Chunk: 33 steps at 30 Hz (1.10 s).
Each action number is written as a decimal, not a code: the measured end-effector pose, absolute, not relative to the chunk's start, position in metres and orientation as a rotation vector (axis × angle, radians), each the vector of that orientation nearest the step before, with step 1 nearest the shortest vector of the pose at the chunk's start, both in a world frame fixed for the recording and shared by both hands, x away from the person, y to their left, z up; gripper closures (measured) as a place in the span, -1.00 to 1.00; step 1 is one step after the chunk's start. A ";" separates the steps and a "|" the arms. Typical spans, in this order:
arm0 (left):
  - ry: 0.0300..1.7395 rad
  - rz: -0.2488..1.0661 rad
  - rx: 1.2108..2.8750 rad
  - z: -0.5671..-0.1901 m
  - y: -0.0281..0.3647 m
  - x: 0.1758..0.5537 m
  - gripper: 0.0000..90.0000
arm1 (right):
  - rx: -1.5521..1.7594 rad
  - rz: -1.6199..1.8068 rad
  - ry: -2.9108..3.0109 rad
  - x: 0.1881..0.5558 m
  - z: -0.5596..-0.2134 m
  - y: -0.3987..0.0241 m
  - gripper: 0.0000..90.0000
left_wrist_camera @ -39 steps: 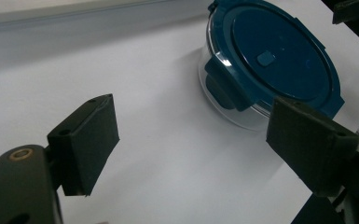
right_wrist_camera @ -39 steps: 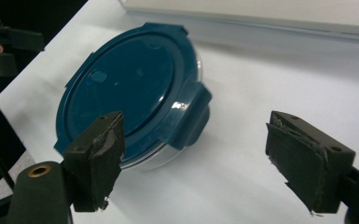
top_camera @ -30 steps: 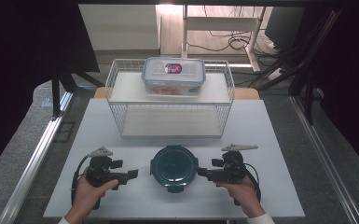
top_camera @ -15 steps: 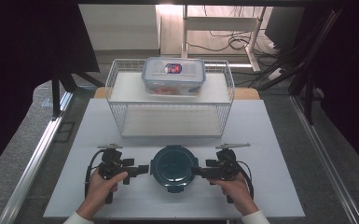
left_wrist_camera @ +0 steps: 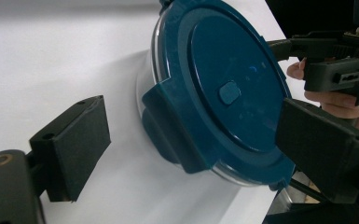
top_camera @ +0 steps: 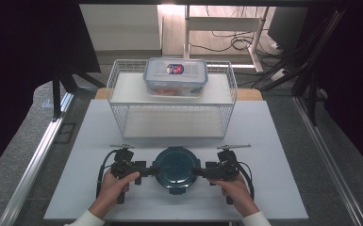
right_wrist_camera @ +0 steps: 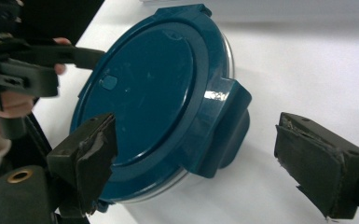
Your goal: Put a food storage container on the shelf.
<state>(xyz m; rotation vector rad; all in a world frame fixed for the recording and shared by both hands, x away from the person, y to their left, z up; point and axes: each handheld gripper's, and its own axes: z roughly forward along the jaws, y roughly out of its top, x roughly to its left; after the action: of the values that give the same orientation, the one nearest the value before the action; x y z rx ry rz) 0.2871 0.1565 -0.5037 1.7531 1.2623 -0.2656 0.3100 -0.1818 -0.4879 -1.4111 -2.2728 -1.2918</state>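
Two open grippers flank an unlabelled round container (top_camera: 175, 169).

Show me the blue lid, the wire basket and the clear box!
Blue lid (top_camera: 175, 163), high view, middle of its top.
Wire basket (top_camera: 171, 120), high view, front wall.
Clear box (top_camera: 175, 69), high view, its lid.

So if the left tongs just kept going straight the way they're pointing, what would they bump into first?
Most likely the side clip of the round blue-lidded container. The left tongs stand open and aim straight at that clip, which sits just ahead between the jaws.
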 end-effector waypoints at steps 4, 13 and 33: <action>1.257 -0.327 1.737 -0.509 0.151 0.292 -0.76 | -1.410 -1.286 -2.245 0.314 -0.491 -0.178 -0.70; 1.271 -0.403 1.716 -0.516 0.147 0.294 -0.72 | -1.402 -1.247 -2.178 0.318 -0.503 -0.168 -0.64; 1.323 -0.455 1.695 -0.520 0.141 0.289 -0.41 | -1.463 -1.242 -2.008 0.319 -0.507 -0.175 -0.22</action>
<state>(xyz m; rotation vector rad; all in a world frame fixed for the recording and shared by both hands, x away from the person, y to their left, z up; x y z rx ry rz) 0.2889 0.1411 -0.5203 1.6946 1.3230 -0.4551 0.3193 -0.1754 -0.5073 -1.4627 -2.0081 -1.2416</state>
